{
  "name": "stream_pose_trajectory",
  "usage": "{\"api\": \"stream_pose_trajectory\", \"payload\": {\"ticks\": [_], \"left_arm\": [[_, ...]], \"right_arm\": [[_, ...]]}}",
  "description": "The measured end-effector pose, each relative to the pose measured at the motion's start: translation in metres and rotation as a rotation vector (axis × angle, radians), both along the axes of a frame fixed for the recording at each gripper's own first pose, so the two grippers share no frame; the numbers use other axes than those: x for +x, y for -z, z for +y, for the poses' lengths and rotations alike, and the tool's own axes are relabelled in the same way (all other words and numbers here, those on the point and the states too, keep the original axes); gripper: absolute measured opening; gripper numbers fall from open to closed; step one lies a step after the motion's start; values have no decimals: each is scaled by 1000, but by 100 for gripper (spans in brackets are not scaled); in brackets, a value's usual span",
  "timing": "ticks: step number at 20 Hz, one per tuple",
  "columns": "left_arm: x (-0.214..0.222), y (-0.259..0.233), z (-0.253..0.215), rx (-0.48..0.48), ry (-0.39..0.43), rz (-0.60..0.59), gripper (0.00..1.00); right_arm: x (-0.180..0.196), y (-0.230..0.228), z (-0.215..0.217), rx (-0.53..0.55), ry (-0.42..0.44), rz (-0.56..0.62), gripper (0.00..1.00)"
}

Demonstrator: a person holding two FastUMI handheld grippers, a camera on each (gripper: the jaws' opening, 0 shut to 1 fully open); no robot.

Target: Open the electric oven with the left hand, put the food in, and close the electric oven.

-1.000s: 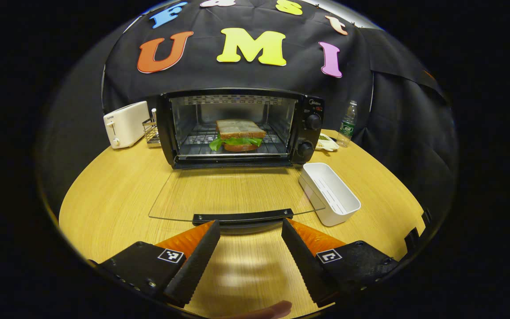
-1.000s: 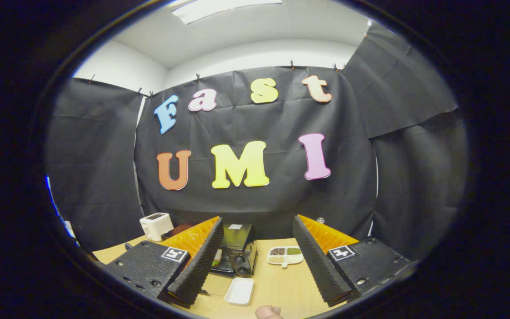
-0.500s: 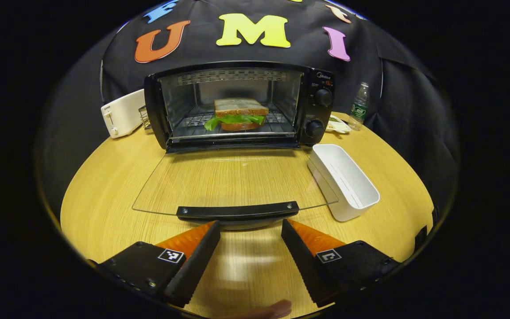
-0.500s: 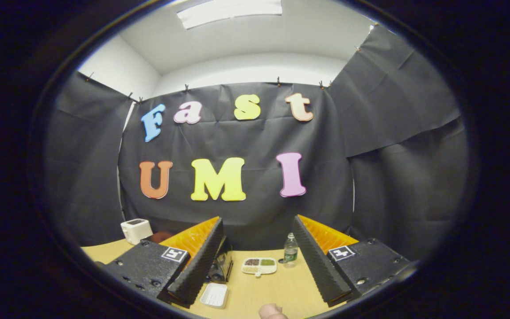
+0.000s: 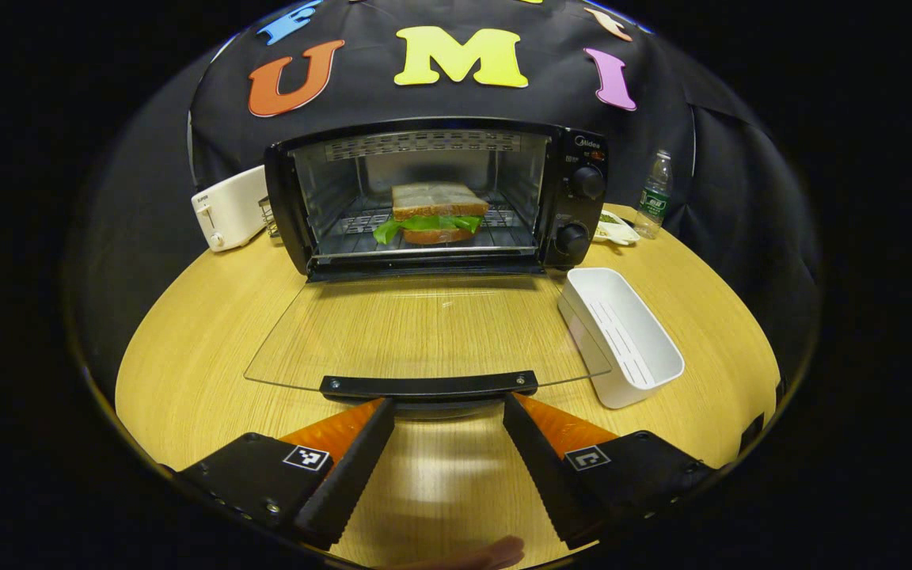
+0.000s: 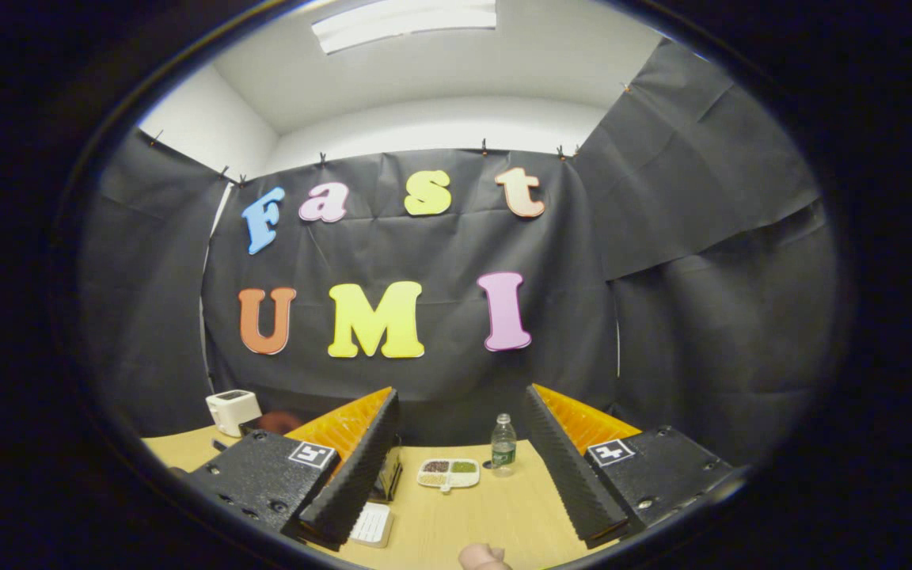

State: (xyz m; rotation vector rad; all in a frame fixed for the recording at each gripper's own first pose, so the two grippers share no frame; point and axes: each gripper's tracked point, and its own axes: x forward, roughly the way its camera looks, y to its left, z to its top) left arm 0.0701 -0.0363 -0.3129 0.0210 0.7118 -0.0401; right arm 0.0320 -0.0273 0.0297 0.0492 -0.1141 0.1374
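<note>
Both tongs gape empty: left gripper just before the handle of the oven's lowered door, sandwich inside; right gripper raised above the table.

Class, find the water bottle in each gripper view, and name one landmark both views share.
Left gripper view: water bottle at upper right, right of the oven.
Right gripper view: lower centre, between the fingers, beside the divided snack dish.
Shared landmark: white toaster.
</note>
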Motion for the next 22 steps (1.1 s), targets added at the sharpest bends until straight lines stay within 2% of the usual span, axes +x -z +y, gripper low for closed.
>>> {"api": "stream_pose_trajectory", "payload": {"ticks": [7, 8, 13, 22], "left_arm": [[7, -28, 0, -55, -12, -44, 92], [7, -34, 0, -52, -9, -55, 92], [20, -63, 1, 30, 18, -149, 92], [53, -111, 6, 88, 19, -276, 92]], "right_arm": [[2, 4, -15, 31, 24, 0, 96], [2, 6, -16, 32, 22, 3, 100], [6, 10, -23, 33, 34, 12, 96], [8, 18, -31, 39, 44, 32, 96]]}}
